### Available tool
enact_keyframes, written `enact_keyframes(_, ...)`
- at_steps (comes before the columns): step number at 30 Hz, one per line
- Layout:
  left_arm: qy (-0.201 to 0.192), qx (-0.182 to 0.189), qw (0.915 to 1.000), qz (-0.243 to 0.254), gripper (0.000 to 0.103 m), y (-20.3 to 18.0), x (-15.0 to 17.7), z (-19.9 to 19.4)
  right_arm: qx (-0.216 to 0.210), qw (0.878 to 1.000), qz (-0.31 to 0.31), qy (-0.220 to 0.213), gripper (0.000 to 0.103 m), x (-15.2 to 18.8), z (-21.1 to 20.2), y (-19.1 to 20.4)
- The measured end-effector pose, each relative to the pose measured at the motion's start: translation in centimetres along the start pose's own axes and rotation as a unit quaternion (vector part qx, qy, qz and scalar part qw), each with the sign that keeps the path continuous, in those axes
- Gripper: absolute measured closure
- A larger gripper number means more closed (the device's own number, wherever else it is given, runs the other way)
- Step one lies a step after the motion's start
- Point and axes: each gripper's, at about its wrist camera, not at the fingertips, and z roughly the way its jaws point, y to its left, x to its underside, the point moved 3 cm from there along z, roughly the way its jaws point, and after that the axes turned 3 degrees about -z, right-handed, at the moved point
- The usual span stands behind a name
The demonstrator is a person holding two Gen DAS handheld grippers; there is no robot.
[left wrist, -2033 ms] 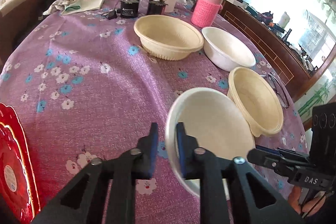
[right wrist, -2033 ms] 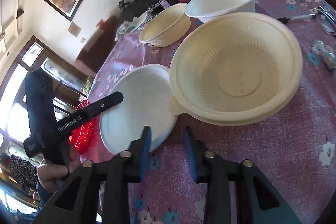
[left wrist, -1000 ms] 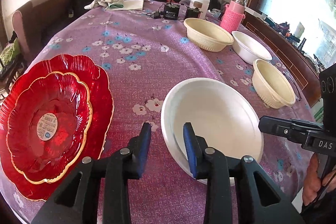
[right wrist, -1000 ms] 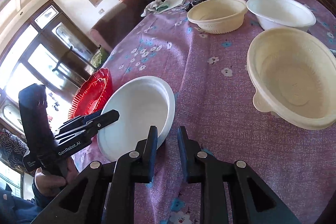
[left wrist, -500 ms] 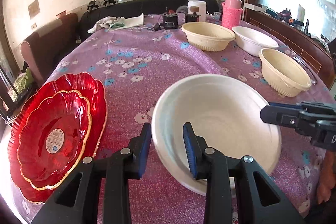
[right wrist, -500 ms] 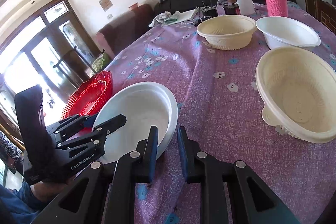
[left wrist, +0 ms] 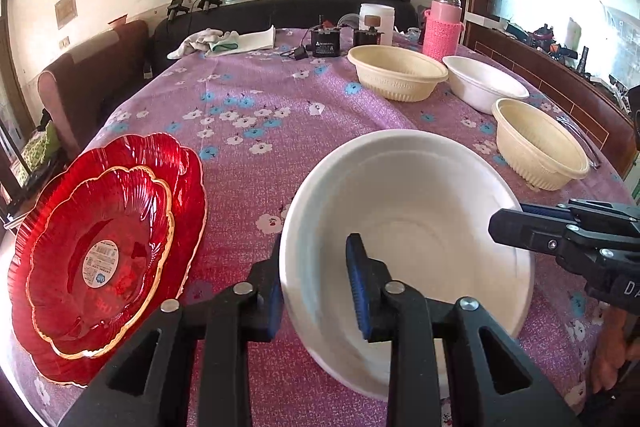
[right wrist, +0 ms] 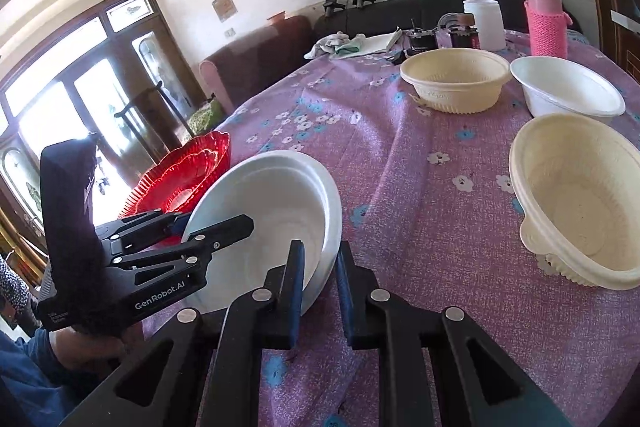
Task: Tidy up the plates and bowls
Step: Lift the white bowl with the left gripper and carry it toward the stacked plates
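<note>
1. The white bowl [left wrist: 408, 227] is tipped up near the front edge of the desk [left wrist: 260, 99], beside the stacked red plates [left wrist: 100, 247].
2. The left gripper [left wrist: 316, 283] straddles the bowl's near rim: one finger sits outside the wall, the other inside the hollow. The fingers are spread with a gap between them; I cannot tell whether the pads press the rim.
3. The right gripper [right wrist: 318, 287] straddles the rim on the opposite side of the bowl [right wrist: 272, 219], one finger inside, one outside. Its fingers stand closer together, yet a clear gap shows and whether they grip cannot be told.
4. The left wrist view shows the right gripper [left wrist: 560, 239] coming in from the right, its fingers reaching to the bowl's edge.
5. The left wrist view alone shows the red plates from above: a smaller one nested in a larger one, with a round sticker in the middle.
6. The right wrist view alone shows the left gripper [right wrist: 224, 227] from the side, with the hand [right wrist: 88, 343] holding it and a blue sleeve below. There the red plates [right wrist: 180, 175] sit just behind the bowl.
7. Both views show three other bowls well apart from the held one: a cream bowl [left wrist: 396, 73] far back, a white bowl [left wrist: 484, 87] beside it, and a nearer cream bowl [right wrist: 580, 195] at the right.
8. At the far end stand a pink bottle [right wrist: 546, 19], a white jar [right wrist: 484, 19] and a folded cloth [left wrist: 224, 43].
</note>
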Motion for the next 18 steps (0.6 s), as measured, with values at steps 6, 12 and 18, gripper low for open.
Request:
enact_keyframes(6, -0.012, -0.001, 0.9999, 0.001, 0.081, 0.0, 0.0, -0.4, 0.001, 1.000, 0.003, 0.002, 0.087, 0.0, 0.0, -0.1)
enact_keyframes(12, -0.006, -0.008, 0.9999, 0.006, 0.081, -0.1, 0.1, -0.5, 0.004, 1.000, 0.017, 0.002, 0.088, 0.0, 0.0, -0.4)
enact_keyframes(18, -0.005, -0.012, 0.9999, 0.009, 0.079, -0.1, 0.1, -0.4, 0.000, 0.999, 0.045, 0.001, 0.090, 0.0, -0.2, -1.4)
